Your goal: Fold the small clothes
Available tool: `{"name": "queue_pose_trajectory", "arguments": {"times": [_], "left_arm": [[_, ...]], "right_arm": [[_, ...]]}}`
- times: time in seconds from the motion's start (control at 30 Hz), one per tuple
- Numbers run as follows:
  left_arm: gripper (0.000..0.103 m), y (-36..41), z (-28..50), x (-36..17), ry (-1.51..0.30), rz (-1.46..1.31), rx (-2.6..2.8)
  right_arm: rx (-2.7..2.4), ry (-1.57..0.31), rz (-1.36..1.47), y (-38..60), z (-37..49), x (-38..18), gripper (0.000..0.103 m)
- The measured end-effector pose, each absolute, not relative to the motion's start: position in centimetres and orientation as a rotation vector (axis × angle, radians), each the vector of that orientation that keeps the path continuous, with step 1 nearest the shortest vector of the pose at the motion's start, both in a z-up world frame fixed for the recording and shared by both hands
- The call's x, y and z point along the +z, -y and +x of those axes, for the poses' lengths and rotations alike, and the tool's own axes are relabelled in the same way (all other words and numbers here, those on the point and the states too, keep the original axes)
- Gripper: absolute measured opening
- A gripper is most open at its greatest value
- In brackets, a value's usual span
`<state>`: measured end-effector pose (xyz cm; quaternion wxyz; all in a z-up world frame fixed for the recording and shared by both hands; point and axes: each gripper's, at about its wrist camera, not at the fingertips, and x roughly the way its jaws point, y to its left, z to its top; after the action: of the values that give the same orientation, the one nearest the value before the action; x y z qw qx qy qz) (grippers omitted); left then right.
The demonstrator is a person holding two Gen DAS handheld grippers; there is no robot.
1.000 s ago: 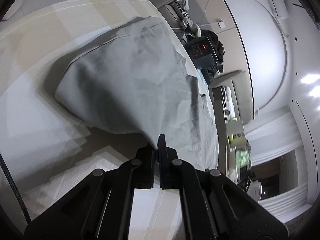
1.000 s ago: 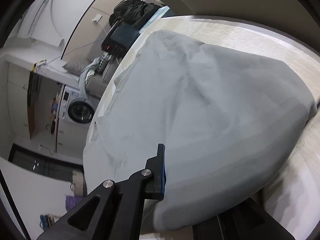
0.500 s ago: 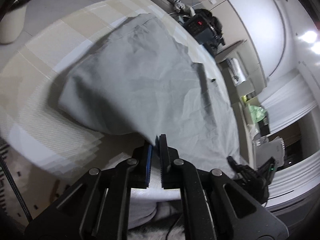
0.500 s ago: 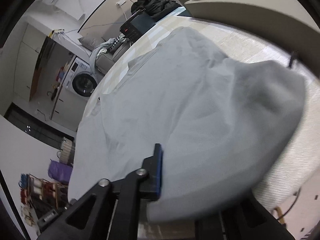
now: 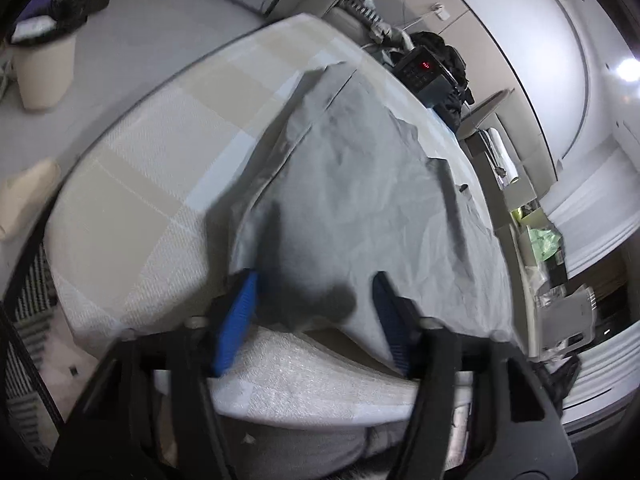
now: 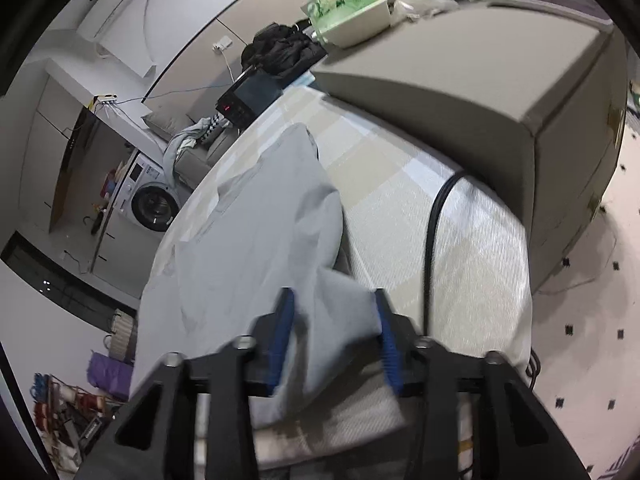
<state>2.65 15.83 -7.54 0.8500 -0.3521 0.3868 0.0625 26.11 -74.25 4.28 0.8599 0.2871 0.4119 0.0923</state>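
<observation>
One grey garment lay spread on the bench, which was covered by a woven cloth in cream and beige checks with a coarse, ribbed texture. The garment was thin, matte and finely creased, folded over on itself so that a doubled edge with a visible seam ran from 12 o'clock down to about 8 o'clock in the left wrist view. Its near edge hung close to the bench's rounded front rim.

Two grippers were in view, one per camera, each with two black fingers lined with blue ribbed pads. The left gripper was opening, its pads standing clear on either side of the garment's near edge; cloth lay between the fingers, but neither pad pressed on it, so it had released. A dark shadow fell on the fabric just ahead of it.

In the right wrist view the same garment ran from 12 o'clock toward 6 o'clock as a long, soft, rumpled strip. The right gripper stood parted, with a loose bunch of the cloth lying between its fingers; the fabric sagged slack there and the pads did not pinch it.

One black cable curved over the bench at 3 o'clock of the garment. One black box with a red display stood at the far end of the bench, at 12 o'clock. A front-loading washing machine with a round door stood at 9 o'clock, well apart.
</observation>
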Motion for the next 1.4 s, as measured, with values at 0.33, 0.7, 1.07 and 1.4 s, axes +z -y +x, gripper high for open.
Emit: {"name": "queue_pose_trajectory", "arguments": {"times": [0.33, 0.7, 1.07, 1.4], "left_arm": [[0.002, -14.0, 1.9, -6.6, -0.827, -0.535, 0.129], [0.003, -13.9, 1.5, -6.2, -0.865, -0.453, 0.174], [0.003, -13.9, 1.3, -7.5, -0.889, -0.439, 0.172], [0.007, -14.2, 1.0, -5.6, -0.844, -0.380, 0.212]], "right_arm": [[0.190, -0.840, 0.534, 75.8, 25.0, 4.7, 0.016], [0.203, -0.840, 0.563, 77.7, 24.8, 5.1, 0.034], [0.108, -0.845, 0.427, 77.7, 24.4, 5.1, 0.032], [0.118, -0.771, 0.432, 78.8, 23.8, 8.2, 0.048]]}}
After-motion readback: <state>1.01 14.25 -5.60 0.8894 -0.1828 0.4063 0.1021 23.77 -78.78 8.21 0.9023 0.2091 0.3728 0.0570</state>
